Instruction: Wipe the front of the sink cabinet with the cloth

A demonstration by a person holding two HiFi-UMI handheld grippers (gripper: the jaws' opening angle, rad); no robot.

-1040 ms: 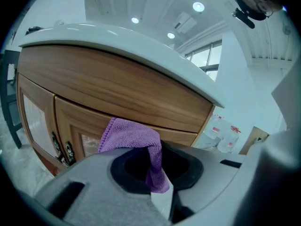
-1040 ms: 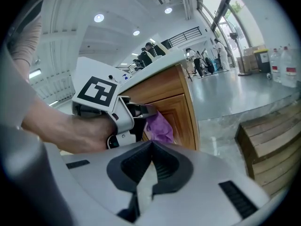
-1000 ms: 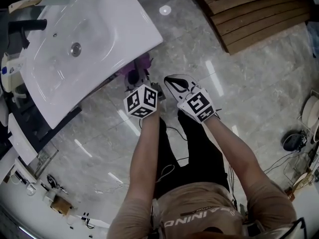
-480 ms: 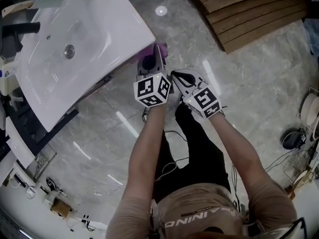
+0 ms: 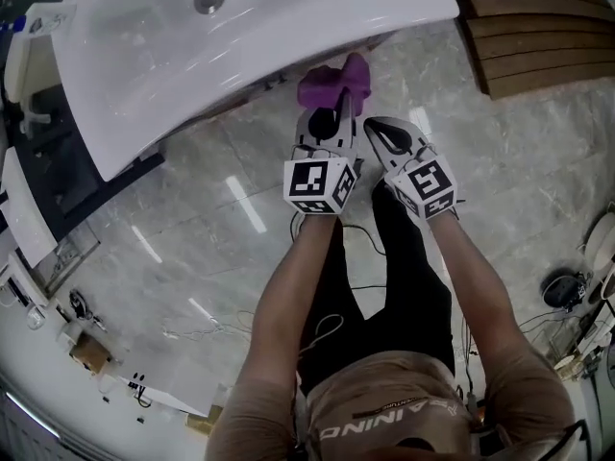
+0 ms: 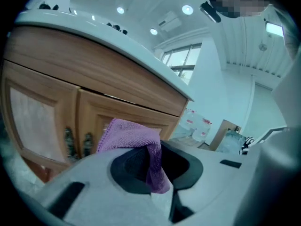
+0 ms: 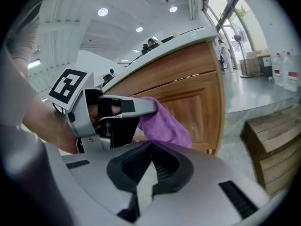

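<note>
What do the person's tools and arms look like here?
Both the left tool and right tool are pale grey shells with black pads. Each carries a white cube printed with black square markers. Forearms are bare; the person wears a beige short-sleeved top and black trousers.

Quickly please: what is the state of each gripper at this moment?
Left gripper: closed, holding the purple cloth.
Right gripper: closed, holding nothing.
</note>
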